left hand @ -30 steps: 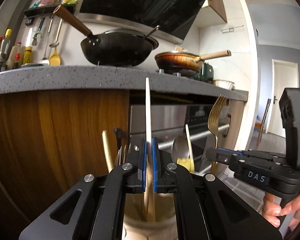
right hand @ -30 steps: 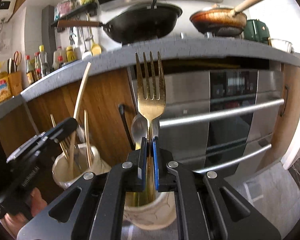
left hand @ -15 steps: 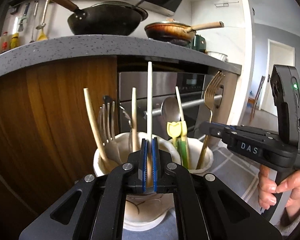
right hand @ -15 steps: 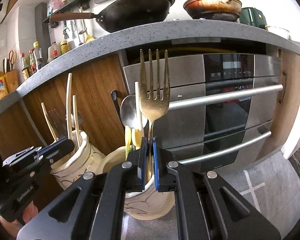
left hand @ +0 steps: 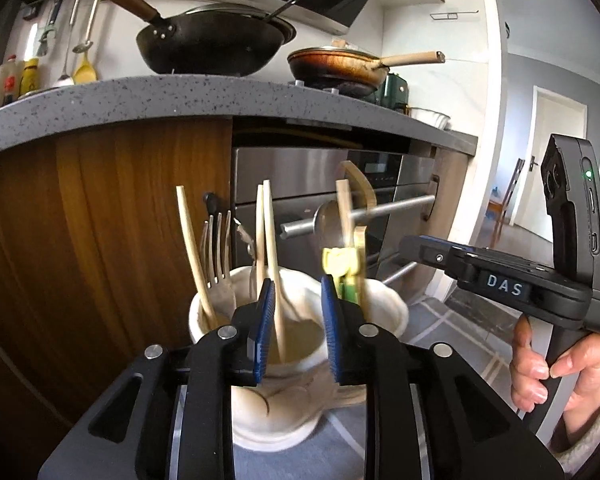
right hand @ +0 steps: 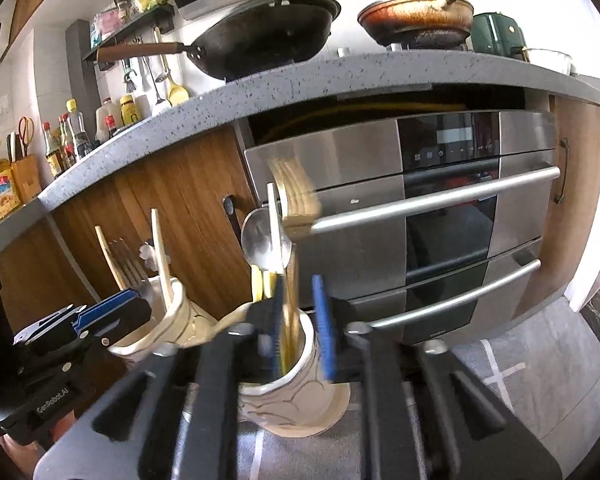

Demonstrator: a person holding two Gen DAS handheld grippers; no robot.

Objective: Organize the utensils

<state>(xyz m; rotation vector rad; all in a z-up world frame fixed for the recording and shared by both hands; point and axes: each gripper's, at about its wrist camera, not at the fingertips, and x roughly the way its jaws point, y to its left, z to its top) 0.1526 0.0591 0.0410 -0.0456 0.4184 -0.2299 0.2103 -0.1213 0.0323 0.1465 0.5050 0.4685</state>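
Observation:
Two cream ceramic holders stand side by side on the floor. My left gripper [left hand: 296,324] is open over the left holder [left hand: 276,412]; the pale chopstick [left hand: 274,264] now stands free in it beside another chopstick, a wooden stick [left hand: 192,252] and a steel fork [left hand: 216,248]. My right gripper [right hand: 302,328] is open over the right holder [right hand: 296,404]; the gold fork [right hand: 296,196], blurred, stands in it with a steel spoon [right hand: 260,240] and a yellow-green utensil [left hand: 340,268]. The right gripper also shows in the left wrist view [left hand: 432,252].
A wooden cabinet front [left hand: 100,220] and a steel oven with bar handles [right hand: 440,200] stand right behind the holders. A grey counter [left hand: 140,96] overhangs them, with a black wok [left hand: 212,44] and a frying pan [left hand: 340,68]. Grey tiled floor [right hand: 540,380] lies to the right.
Both grippers have opened. The left let go of the chopstick into the left holder; the right let go of the gold fork into the right holder. Both lowered toward the holders.

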